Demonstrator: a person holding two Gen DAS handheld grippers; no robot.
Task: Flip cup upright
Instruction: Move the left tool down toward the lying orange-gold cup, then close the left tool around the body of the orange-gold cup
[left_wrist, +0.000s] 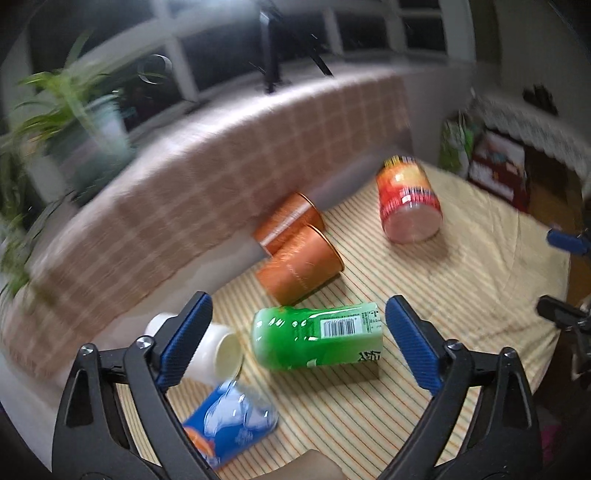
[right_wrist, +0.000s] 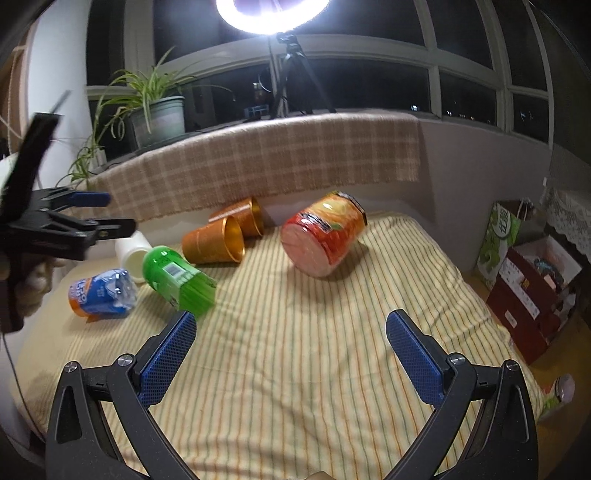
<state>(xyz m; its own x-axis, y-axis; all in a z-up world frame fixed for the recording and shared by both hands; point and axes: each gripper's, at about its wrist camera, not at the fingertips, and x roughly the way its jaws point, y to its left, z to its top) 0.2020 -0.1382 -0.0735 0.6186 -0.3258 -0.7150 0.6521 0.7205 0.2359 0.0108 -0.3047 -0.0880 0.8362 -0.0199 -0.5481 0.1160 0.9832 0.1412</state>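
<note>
Several cups lie on their sides on a striped cloth. A green cup (left_wrist: 316, 336) (right_wrist: 177, 275) lies just ahead of my open left gripper (left_wrist: 297, 336), between its fingers. Beside it lie a white cup (left_wrist: 218, 350) (right_wrist: 133, 254) and a blue-and-orange cup (left_wrist: 229, 424) (right_wrist: 99, 293). Two orange cups (left_wrist: 299, 269) (right_wrist: 216, 242) lie against the back wall. A red cup (left_wrist: 408, 201) (right_wrist: 323, 236) lies tilted farther right. My right gripper (right_wrist: 291, 343) is open and empty above the cloth's front. The left gripper also shows at the left of the right wrist view (right_wrist: 88, 214).
A checked blanket (right_wrist: 266, 158) hangs over the ledge behind the table. A potted plant (right_wrist: 155, 110) and a ring-light tripod (right_wrist: 291, 81) stand on the sill. Boxes and a green bag (right_wrist: 498, 236) stand off the table's right edge.
</note>
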